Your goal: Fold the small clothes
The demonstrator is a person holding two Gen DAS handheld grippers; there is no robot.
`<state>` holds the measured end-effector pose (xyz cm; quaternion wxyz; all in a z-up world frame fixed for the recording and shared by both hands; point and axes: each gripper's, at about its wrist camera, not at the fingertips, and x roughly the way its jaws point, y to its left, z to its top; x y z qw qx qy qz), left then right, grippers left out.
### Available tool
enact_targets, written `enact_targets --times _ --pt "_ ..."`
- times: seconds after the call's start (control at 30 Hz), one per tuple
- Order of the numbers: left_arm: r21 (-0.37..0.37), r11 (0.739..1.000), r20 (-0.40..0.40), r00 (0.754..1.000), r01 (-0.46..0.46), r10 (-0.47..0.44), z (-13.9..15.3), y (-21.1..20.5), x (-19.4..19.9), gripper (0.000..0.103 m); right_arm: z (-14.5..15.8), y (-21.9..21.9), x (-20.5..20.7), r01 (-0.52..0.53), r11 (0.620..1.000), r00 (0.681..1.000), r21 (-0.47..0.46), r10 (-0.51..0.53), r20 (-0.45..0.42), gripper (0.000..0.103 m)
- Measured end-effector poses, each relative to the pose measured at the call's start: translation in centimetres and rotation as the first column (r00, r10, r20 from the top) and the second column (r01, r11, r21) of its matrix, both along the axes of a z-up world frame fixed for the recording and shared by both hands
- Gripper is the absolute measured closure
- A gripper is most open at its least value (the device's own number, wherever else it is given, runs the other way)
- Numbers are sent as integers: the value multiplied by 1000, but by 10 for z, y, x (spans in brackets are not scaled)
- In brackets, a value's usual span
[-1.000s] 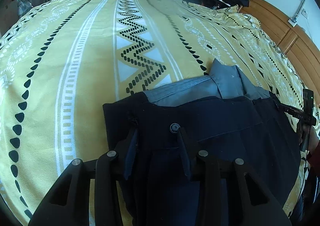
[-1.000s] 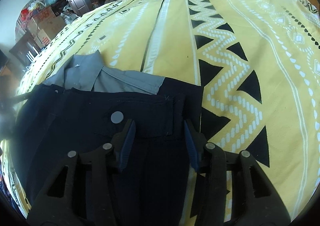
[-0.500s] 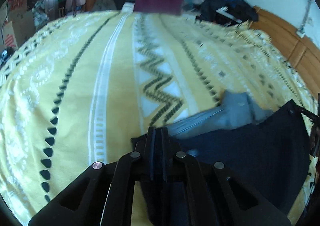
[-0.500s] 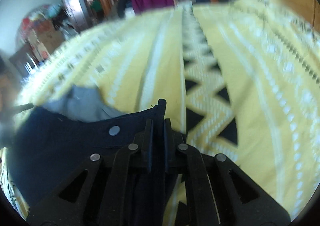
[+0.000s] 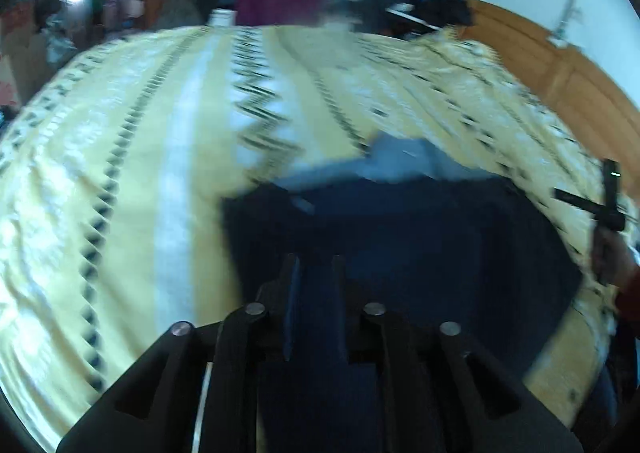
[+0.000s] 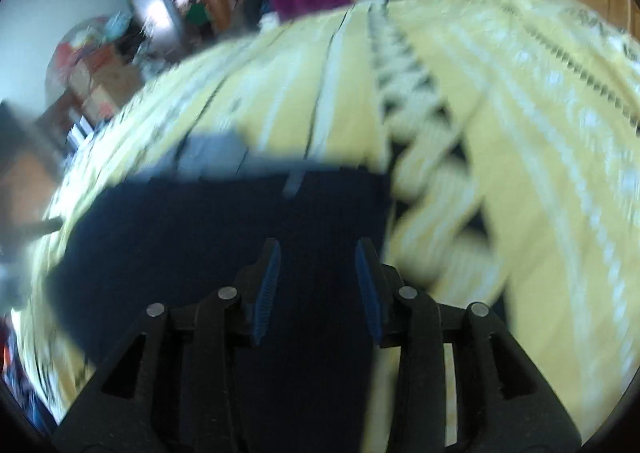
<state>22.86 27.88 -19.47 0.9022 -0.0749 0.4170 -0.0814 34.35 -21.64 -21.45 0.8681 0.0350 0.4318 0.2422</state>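
Left wrist view: dark garment [image 5: 420, 245] lay folded on the yellow bedspread [image 5: 120, 173].
Left gripper [image 5: 314, 273] and right gripper [image 6: 318, 265] both stood spread above it; smoothing probably came next.

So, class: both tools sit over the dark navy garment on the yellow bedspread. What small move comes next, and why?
Probably draw both tools back and clear. The left tool and right tool are open over the dark navy garment, which lies flat on the yellow bedspread, so neither appears to grip it.
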Motion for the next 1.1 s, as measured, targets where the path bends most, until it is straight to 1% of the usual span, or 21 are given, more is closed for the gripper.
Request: enact_targets --times 0.07,0.1,0.13,0.17,0.2,0.23,0.27,0.3,0.33,0.4,0.47,0.53,0.6,0.67,0.8,0.9,0.97,1.0,1.03,1.07,1.1 --pt "-2 1000 -90 996 -3 3 -26 -8 -22 68 -29 0 -29 -19 1000 996 -17 18 -87 64" --pt "-17 999 -153 988 -39 36 -43 -3 -32 71 -36 -5 -47 -13 1000 998 -26 11 -69 63" --pt "-53 995 -182 981 -82 71 -56 7 -49 80 -35 -11 -60 -6 999 999 -34 5 -32 60" --pt "-85 991 -160 983 -105 90 -57 14 -65 83 -35 -18 -71 12 998 999 -59 -14 -36 49" --pt "-99 985 -152 981 -140 124 -54 23 -81 90 -36 -25 -75 29 997 998 -70 -33 -56 40" --pt "-77 979 -163 971 -191 177 -49 31 -97 92 -39 -37 -84 48 997 995 -54 -52 -82 40" --pt "-28 970 -169 957 -242 234 -45 36 -111 90 -39 -46 -87 58 998 994 -39 -61 -86 40" --pt "28 952 -180 935 -304 304 -43 42 -126 76 -38 -55 -95 78 996 992 -40 -81 -94 40" --pt "23 937 -187 919 -348 346 -40 48 -141 78 -36 -60 -101 90 995 991 -48 -94 -99 40" --pt "-80 915 -169 910 -396 379 -31 52 -166 78 -34 -63 -115 103 993 988 -51 -108 -108 39" --pt "-219 898 -136 923 -382 359 -23 44 -182 73 -36 -65 -125 130 991 984 -41 -134 -115 38" --pt "-367 862 -114 937 -350 331 -25 27 -185 52 -39 -61 -133 155 987 982 -36 -158 -107 33" --pt "-434 827 -132 933 -359 335 -38 16 -174 48 -38 -56 -138 166 985 980 -45 -170 -105 26" --pt "-441 795 -167 909 -416 383 -51 12 -161 48 -36 -52 -142 161 986 979 -47 -166 -115 23" --pt "-508 691 -160 845 -514 511 -68 20 -139 45 -26 -44 -149 147 988 975 -43 -152 -162 24" --pt "-523 662 -120 815 -537 567 -71 18 -124 45 -8 -30 -152 130 991 980 -29 -133 -149 24" --pt "-525 658 -93 805 -540 586 -73 22 -112 47 11 -7 -147 101 995 988 -21 -103 -118 24" --pt "-519 664 -74 803 -538 592 -73 23 -107 59 21 8 -143 77 997 992 -12 -78 -102 24" --pt "-512 672 -62 803 -535 593 -74 24 -102 76 29 22 -139 52 999 995 -6 -53 -87 24" --pt "-509 675 -56 803 -534 593 -75 24 -98 81 38 41 -133 20 1000 997 0 -20 -74 24" --pt "-515 676 -49 806 -527 590 -76 26 -98 80 46 62 -124 -18 1000 998 8 19 -66 24"
